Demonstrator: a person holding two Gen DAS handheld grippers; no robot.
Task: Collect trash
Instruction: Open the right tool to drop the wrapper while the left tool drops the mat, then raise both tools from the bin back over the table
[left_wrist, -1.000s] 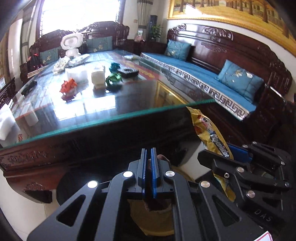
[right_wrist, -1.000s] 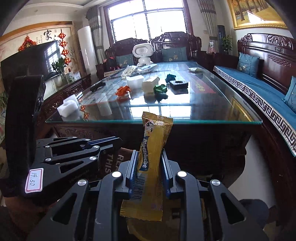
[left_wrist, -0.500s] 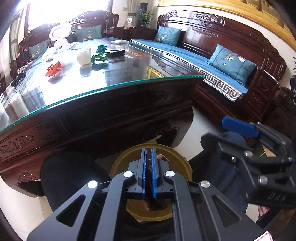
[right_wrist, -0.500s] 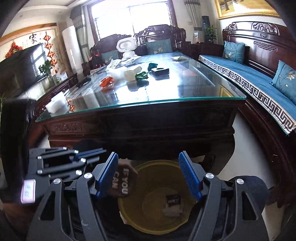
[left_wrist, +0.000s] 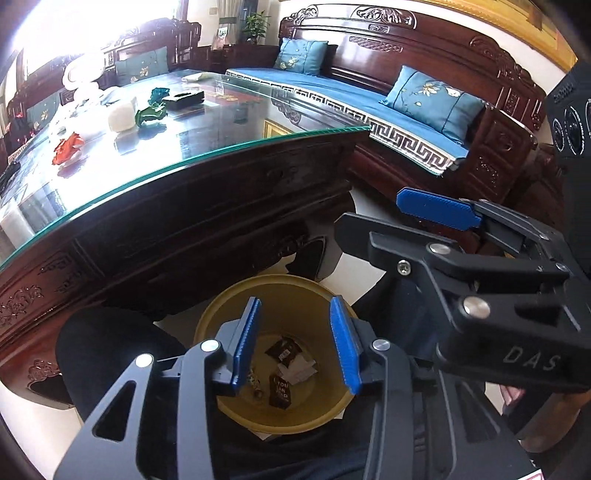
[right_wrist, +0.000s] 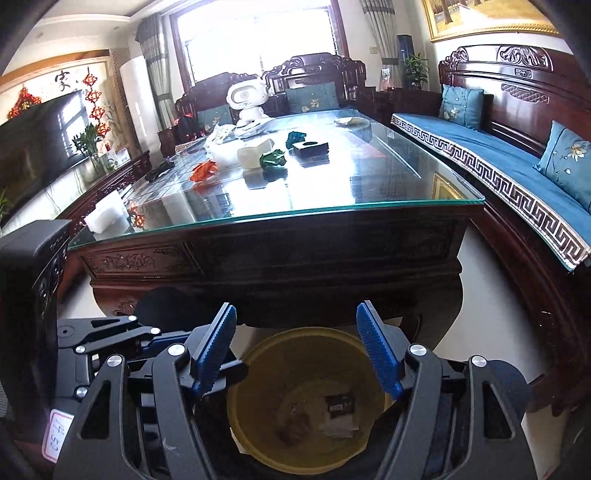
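My left gripper (left_wrist: 295, 343) hangs over a yellow bin (left_wrist: 221, 314) on the floor. Its jaws are opening and nothing is between them. In the bin lie two brown wrappers (left_wrist: 279, 389) and white paper scraps (left_wrist: 299, 369). My right gripper (right_wrist: 297, 350) stands open and empty above the same bin (right_wrist: 314, 331), beside the left one. A dark wrapper (right_wrist: 340, 402) lies on the bin's floor there. On the glass table lie a red crumpled piece (left_wrist: 68, 146), a green one (left_wrist: 149, 114) and a teal one (left_wrist: 159, 94).
The dark carved table with its glass top (right_wrist: 332, 214) stands just behind the bin. On it are a white toy robot (right_wrist: 245, 101), a black tray (right_wrist: 310, 147) and a white box (right_wrist: 253, 155). A blue-cushioned wooden sofa (right_wrist: 498, 155) runs along the right. A person's dark-trousered knees flank the bin.
The right gripper opened and the yellow snack wrapper is gone from it. The left gripper, shut on a brown wrapper before, has opened, and a brown wrapper lies in the bin. Both came lower over the bin.
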